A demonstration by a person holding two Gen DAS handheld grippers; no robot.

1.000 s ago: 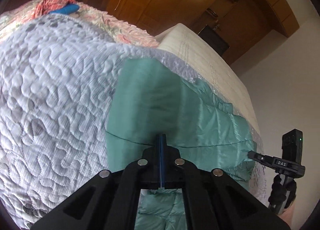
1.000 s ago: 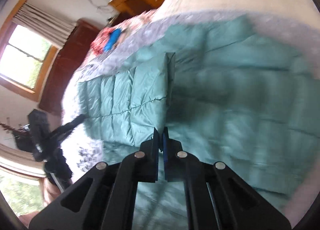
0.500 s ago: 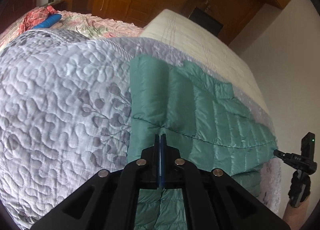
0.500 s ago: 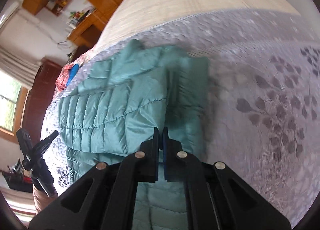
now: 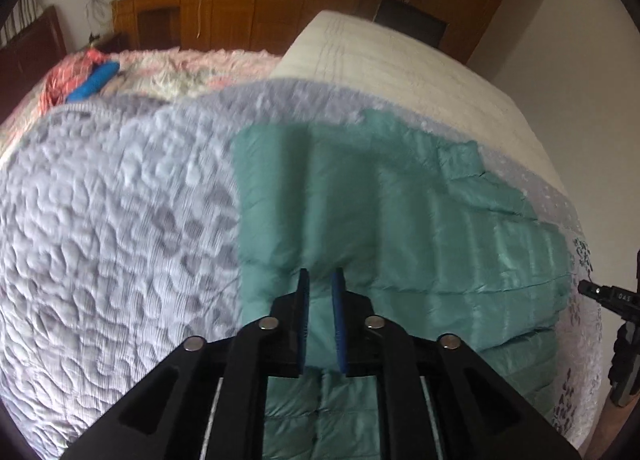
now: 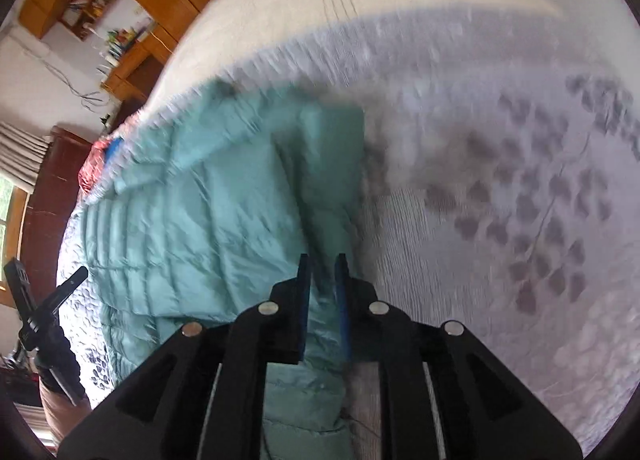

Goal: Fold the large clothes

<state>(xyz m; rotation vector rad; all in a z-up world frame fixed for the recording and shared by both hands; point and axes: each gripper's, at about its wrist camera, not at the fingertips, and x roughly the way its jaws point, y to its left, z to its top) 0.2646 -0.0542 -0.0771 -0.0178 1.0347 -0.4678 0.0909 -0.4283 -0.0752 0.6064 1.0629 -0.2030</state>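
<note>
The left gripper (image 5: 320,280) has its jaws parted a little, with the teal puffer jacket (image 5: 400,227) showing in the gap; whether the pads touch the fabric I cannot tell. The jacket lies folded on the grey quilted bedspread (image 5: 112,219), spreading far and to the right of the fingers. The right gripper (image 6: 322,266) is likewise slightly parted over the jacket's (image 6: 208,211) right edge; the garment stretches left and far, with bedspread (image 6: 500,219) to the right.
</note>
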